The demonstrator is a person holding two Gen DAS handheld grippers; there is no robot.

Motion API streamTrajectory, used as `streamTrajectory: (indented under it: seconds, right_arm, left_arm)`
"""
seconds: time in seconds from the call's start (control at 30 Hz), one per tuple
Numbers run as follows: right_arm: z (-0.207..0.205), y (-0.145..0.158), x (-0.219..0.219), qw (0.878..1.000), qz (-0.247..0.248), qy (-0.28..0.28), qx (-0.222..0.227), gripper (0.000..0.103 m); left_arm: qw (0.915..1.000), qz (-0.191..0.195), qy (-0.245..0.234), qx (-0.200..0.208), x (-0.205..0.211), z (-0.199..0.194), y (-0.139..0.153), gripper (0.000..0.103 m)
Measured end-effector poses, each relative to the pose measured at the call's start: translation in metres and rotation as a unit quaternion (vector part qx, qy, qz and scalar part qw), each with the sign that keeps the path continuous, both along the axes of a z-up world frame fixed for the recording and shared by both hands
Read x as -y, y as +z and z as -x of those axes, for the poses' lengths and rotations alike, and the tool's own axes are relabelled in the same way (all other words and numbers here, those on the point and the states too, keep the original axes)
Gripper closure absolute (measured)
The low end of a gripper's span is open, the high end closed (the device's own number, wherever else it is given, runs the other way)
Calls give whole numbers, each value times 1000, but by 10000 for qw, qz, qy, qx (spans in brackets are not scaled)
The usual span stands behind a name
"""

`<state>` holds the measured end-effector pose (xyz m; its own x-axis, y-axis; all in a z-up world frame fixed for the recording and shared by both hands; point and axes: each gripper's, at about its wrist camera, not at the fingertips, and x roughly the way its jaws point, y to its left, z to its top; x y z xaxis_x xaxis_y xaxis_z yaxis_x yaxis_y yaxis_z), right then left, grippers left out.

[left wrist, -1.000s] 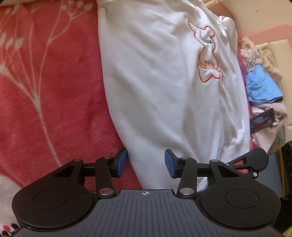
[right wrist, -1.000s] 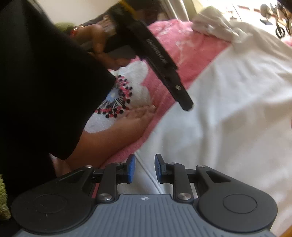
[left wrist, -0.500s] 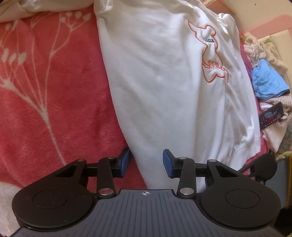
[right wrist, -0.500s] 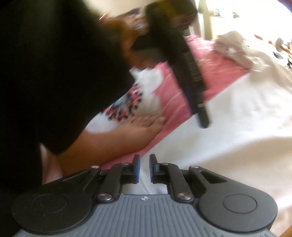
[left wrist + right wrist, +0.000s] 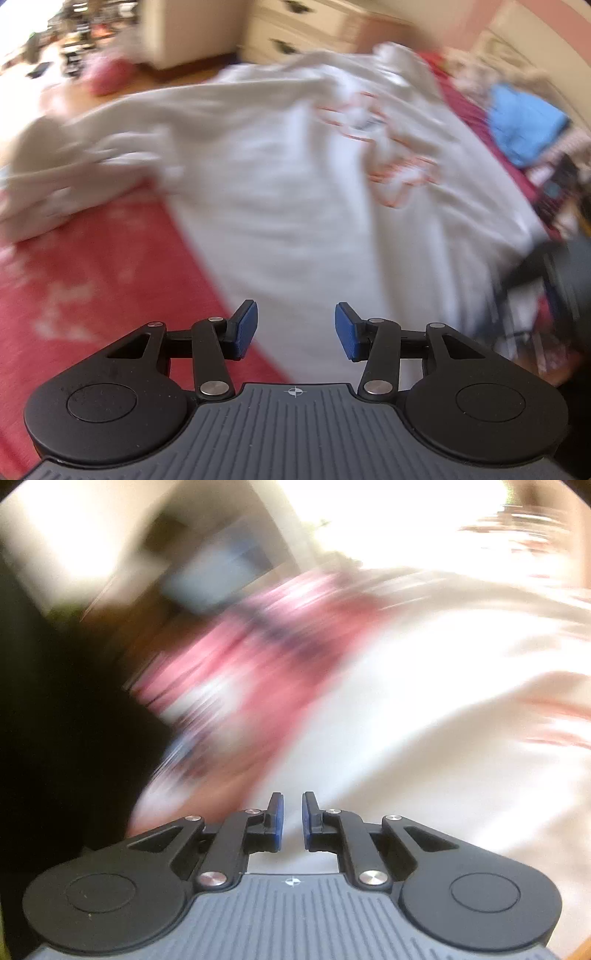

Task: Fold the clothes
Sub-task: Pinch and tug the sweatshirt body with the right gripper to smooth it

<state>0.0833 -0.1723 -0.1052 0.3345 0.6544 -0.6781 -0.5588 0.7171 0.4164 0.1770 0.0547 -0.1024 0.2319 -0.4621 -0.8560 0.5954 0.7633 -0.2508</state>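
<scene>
A white sweatshirt (image 5: 295, 192) with an orange outline print (image 5: 391, 155) lies spread on a red blanket (image 5: 110, 277); its sleeve is bunched at the left. My left gripper (image 5: 295, 328) hovers over the garment's near left edge, open, with nothing between its blue pads. The right wrist view is badly smeared. There the right gripper (image 5: 292, 819) is closed to a narrow gap at the near edge of the white sweatshirt (image 5: 424, 738), and white cloth shows at the base of its fingers. The pink blanket (image 5: 258, 657) streaks past behind.
A heap of clothes with a blue garment (image 5: 524, 122) sits at the right of the bed. A cream dresser (image 5: 306, 26) stands behind it. A dark blurred shape (image 5: 546, 273) is at the right edge. A person's black sleeve (image 5: 55, 720) fills the left of the right wrist view.
Both cameras have swung upward fast, so the room beyond the bed now shows. The right gripper's fingers closed from a wider gap to a narrow one. The left gripper stayed open.
</scene>
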Motion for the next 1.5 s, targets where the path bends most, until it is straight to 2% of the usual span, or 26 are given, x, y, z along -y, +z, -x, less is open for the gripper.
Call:
streamTrajectory:
  seconds: [0.03,0.1,0.17,0.23,0.33,0.4,0.47,0.53,0.63,0.7,0.77,0.83,1.0,1.07,1.17,1.27,1.5]
  right_arm:
    - [-4,-1,19,9985,140,-523,36,92]
    - [-11,-5,55,9877,485,-1486,60,92]
    - [0,-16,80,9725,1324,-1917,-46,92]
    - [18,-23,105,9514,2103,-2244,-159,93]
    - [55,-16,153,9322,2329,-2715,-562,93]
    - [66,-9,162,9230,2379,-2925,-763,93]
    - [59,4,153,9267,2496,-2756,-538,91]
    - [42,5,133,9444,2236,-2404,-154,91]
    - [9,1,99,9699,1604,-1828,128,91]
    - [-6,-9,76,9788,1481,-1405,173,91]
    - [-2,-19,66,9827,1508,-1069,80,91]
    - [12,-25,71,9793,1741,-1024,-164,91]
    - [56,-16,109,9700,1754,-1416,-905,90]
    - [48,-9,111,9706,1648,-1600,-712,90]
    - [29,-1,112,9699,1440,-1933,-361,90]
    - [37,-5,127,9603,1637,-2213,-449,90]
    - [55,-15,162,9331,2089,-2854,-653,91]
  left_arm:
    - [9998,62,-146,-97,8,1,-5,57]
    - [9988,61,-418,-251,25,3,-16,57]
    - [9973,-44,-656,-328,38,6,-26,57]
    - [9955,-177,-856,-375,48,9,-35,57]
    - [9945,-194,-938,-430,45,8,-39,57]
    - [9944,-153,-912,-520,41,6,-39,57]
    - [9944,-124,-870,-592,39,4,-39,57]
    - [9944,-108,-827,-648,39,1,-40,57]
    - [9948,-140,-778,-646,41,3,-39,57]
    - [9947,-166,-782,-646,42,5,-39,56]
    - [9945,-197,-799,-654,43,6,-39,56]
    - [9942,-192,-823,-660,42,6,-39,56]
    - [9938,-141,-813,-746,40,2,-38,56]
    - [9937,-120,-769,-806,40,0,-36,55]
    - [9950,-49,-736,-673,43,-2,-29,55]
    - [9958,-41,-747,-518,48,-1,-25,55]
    - [9946,-63,-781,-685,54,1,-35,55]
